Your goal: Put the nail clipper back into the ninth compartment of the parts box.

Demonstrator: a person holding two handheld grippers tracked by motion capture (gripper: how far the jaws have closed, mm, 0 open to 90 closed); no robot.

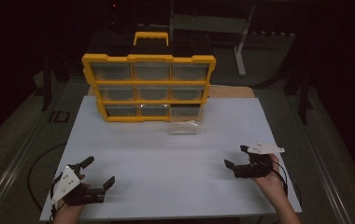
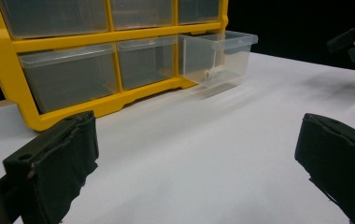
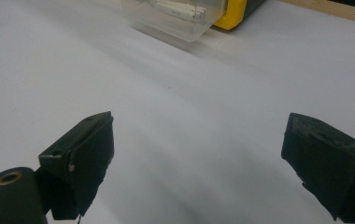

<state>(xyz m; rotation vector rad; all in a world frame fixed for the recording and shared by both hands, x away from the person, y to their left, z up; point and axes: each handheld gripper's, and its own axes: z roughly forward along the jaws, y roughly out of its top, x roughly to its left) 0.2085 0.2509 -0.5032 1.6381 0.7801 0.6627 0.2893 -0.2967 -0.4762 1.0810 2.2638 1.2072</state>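
A yellow organizer (image 1: 149,87) with clear drawers stands upright at the far side of the white table (image 1: 166,177). Its bottom right drawer (image 1: 186,125) is pulled out toward me; the left gripper view shows this drawer (image 2: 217,56) holding a small white object (image 2: 213,73), and the right gripper view shows the drawer (image 3: 175,16) at the top. My left gripper (image 1: 98,172) rests open at the near left corner. My right gripper (image 1: 236,156) is open at the near right. Nothing sits between either pair of jaws.
A black case with a yellow handle (image 1: 151,37) sits behind the organizer. A grey metal stand (image 1: 241,42) rises at the far right. A wooden strip (image 1: 231,91) edges the table's far side. Cables (image 1: 40,163) trail off the left. The surroundings are dark.
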